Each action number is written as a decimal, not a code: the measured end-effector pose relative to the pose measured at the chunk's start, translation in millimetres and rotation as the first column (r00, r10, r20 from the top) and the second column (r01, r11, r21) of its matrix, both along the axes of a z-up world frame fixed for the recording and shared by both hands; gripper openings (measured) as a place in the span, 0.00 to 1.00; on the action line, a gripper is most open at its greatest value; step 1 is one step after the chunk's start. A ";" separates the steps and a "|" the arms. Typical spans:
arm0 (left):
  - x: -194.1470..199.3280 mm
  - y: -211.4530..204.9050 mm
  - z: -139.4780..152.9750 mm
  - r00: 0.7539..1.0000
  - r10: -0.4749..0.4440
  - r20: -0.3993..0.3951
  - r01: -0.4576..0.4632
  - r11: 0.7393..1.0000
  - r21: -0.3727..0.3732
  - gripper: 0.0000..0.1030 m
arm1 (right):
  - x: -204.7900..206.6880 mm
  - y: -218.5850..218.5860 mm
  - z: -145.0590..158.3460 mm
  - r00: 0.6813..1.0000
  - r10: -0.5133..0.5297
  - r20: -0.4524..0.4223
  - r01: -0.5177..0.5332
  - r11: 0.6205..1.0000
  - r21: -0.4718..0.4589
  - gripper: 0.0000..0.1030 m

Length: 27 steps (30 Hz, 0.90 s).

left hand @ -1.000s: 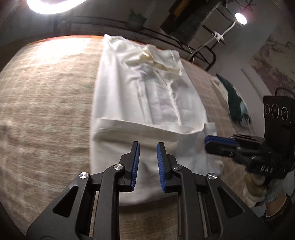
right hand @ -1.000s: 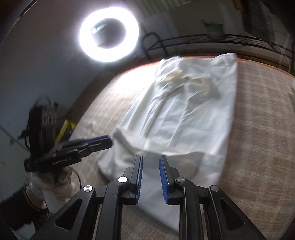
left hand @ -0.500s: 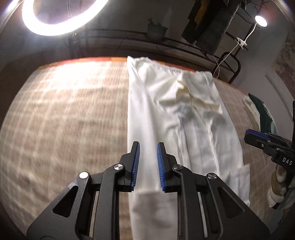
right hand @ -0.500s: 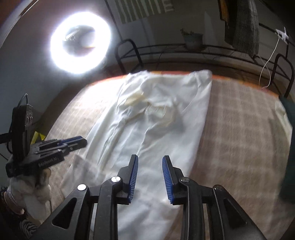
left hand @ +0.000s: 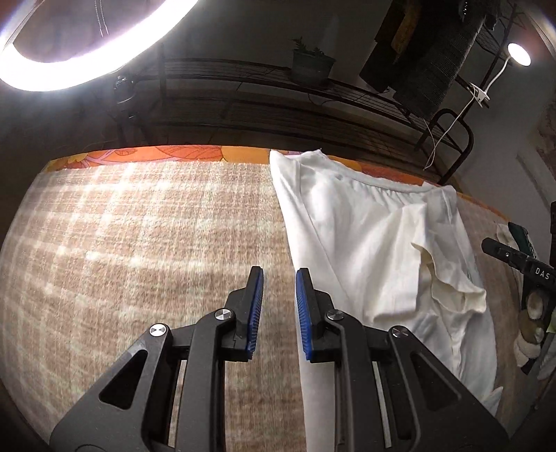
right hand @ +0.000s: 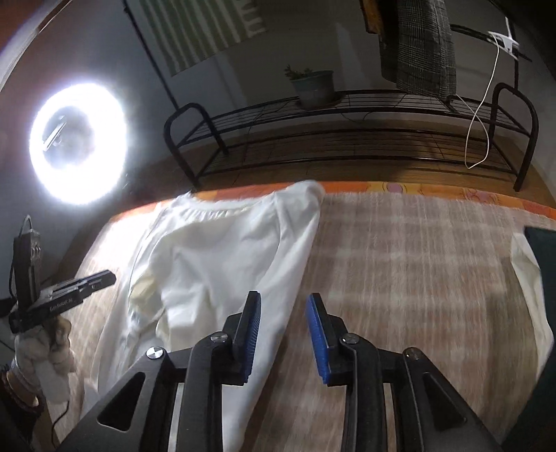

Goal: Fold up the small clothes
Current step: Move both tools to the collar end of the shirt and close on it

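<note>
Both the left hand-held gripper point(left hand: 278, 306) and the right hand-held gripper point(right hand: 283, 333) hang released, empty, flanking the long white cotton garment point(left hand: 365, 243) lying between them on the checked beige blanket point(left hand: 139, 243), so an uneven pinch could skew the fold.

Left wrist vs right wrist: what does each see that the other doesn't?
Left wrist only: a small lit lamp at upper right.

Right wrist only: a striped green hanging on the wall, and a white-and-dark cloth at the right edge.

Both: the white garment spread on the plaid blanket, the ring light, the potted plant, and both hand-held grippers, left and right, open and empty.
</note>
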<state>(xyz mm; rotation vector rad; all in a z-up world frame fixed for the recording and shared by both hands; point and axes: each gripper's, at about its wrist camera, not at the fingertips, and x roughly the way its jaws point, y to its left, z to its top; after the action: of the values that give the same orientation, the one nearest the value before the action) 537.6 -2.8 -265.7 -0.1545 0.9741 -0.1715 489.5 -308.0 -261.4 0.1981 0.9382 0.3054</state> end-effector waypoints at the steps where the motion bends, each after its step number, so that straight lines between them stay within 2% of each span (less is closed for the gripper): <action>1: 7.3 0.0 -0.6 1.000 0.004 0.004 -0.004 1.000 -0.001 0.16 | 10.3 -0.2 0.1 1.000 0.000 0.009 0.000 1.000 0.014 0.26; 5: 31.6 -1.2 -0.1 1.000 0.020 0.015 -0.020 1.000 -0.004 0.17 | 41.0 8.3 0.9 0.999 0.025 0.037 -0.027 0.998 0.058 0.22; 6: 38.4 -0.6 -0.2 0.999 0.029 0.017 -0.028 1.000 -0.009 0.19 | 47.0 10.7 0.4 0.999 0.024 0.036 -0.026 0.999 0.047 0.22; 8: 51.2 0.7 -1.3 0.999 0.040 0.022 -0.039 0.999 -0.031 0.33 | 62.8 15.0 -2.6 0.999 0.017 0.027 -0.017 1.000 0.015 0.22; 9: 57.6 1.5 -2.7 0.999 0.048 0.022 -0.047 0.998 -0.039 0.34 | 69.1 15.3 -4.6 1.000 0.009 0.018 -0.009 1.000 0.011 0.22; 11: 69.6 2.5 -5.7 0.998 0.064 0.017 -0.063 0.997 -0.049 0.35 | 82.1 13.1 -11.9 1.000 -0.014 -0.012 0.014 1.000 0.018 0.22; 13: 79.7 2.3 -7.4 0.997 0.071 0.018 -0.070 0.996 -0.051 0.35 | 91.1 12.6 -19.4 0.998 -0.049 -0.042 0.048 0.998 -0.029 0.22; 16: 90.7 -0.6 -10.0 0.998 0.063 0.014 -0.062 0.997 -0.043 0.35 | 97.4 11.2 -18.5 0.998 -0.051 -0.035 0.049 0.997 -0.056 0.20; 17: 93.8 -2.6 -11.3 0.998 0.059 0.009 -0.059 0.997 -0.044 0.35 | 97.7 8.7 -17.2 0.998 -0.050 -0.026 0.049 0.998 -0.050 0.22; 21: 103.3 -7.6 -14.4 0.998 0.063 0.009 -0.062 0.997 -0.037 0.36 | 93.5 -8.5 -9.1 0.996 -0.083 0.033 0.083 0.996 0.025 0.40; 24: 108.7 -15.8 -18.2 0.999 0.048 0.001 -0.048 0.999 -0.025 0.41 | 100.1 -16.5 -13.9 0.994 -0.107 0.005 0.107 0.993 0.046 0.40; 27: 110.4 -26.7 -19.9 1.000 0.020 0.003 -0.020 0.999 0.039 0.41 | 105.8 -11.8 -21.1 0.995 -0.094 -0.020 0.095 0.995 0.031 0.41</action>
<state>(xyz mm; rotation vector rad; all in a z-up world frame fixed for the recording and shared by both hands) 647.9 -29.6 -285.7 -0.1286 0.9720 -0.1341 595.3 -319.8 -282.5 0.2743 0.9401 0.2318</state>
